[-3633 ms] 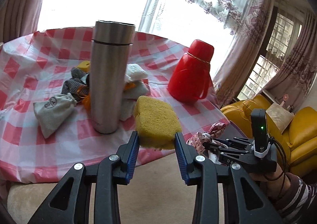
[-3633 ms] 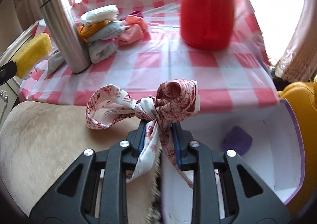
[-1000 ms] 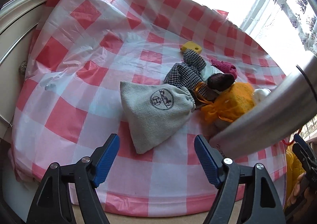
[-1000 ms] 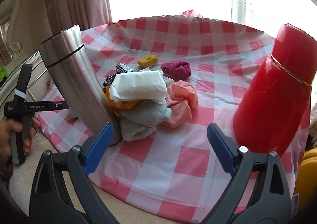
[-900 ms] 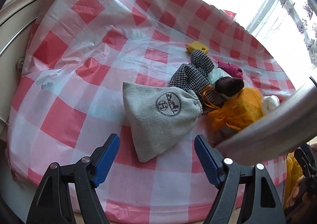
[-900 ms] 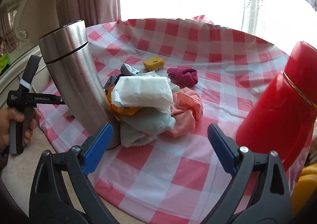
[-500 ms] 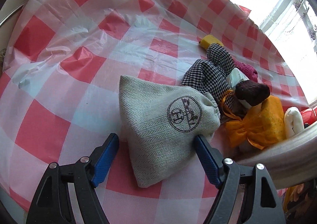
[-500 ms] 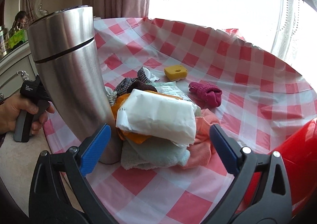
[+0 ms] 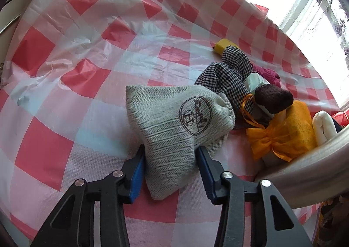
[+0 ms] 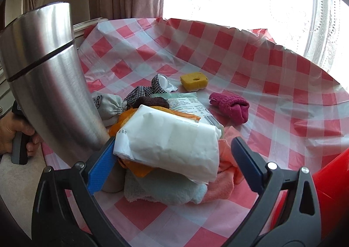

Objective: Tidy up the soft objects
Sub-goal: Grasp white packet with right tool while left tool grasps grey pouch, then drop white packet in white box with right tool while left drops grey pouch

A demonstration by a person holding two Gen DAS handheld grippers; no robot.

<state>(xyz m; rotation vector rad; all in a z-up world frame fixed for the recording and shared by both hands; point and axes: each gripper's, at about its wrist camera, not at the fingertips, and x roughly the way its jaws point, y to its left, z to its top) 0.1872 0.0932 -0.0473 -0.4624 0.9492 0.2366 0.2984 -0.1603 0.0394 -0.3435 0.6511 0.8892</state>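
My left gripper (image 9: pixel 171 163) is shut on the lower end of a grey herringbone drawstring pouch (image 9: pixel 176 124), which lies on the red-checked tablecloth (image 9: pixel 65 54); the pouch also shows in the right wrist view (image 10: pixel 106 102). Beside it lie a black-and-white checked cloth (image 9: pixel 226 76), a brown knit piece (image 9: pixel 273 98) and an orange organza bag (image 9: pixel 285 131). My right gripper (image 10: pixel 173 159) is open, its jaws on either side of a white soft packet (image 10: pixel 172 144) on top of a pile with a pale towel (image 10: pixel 165 190) and a pink cloth (image 10: pixel 226 172).
A tall steel flask (image 10: pixel 48 85) stands just left of the pile and shows at the right in the left wrist view (image 9: pixel 309 166). A red jug (image 10: pixel 333 199) stands at the right edge. A yellow sponge (image 10: pixel 194 81) and a magenta sock (image 10: pixel 231 107) lie farther back.
My left gripper has moved forward and closed on the grey pouch. My right gripper has moved in over the pile until its open jaws flank the white packet.
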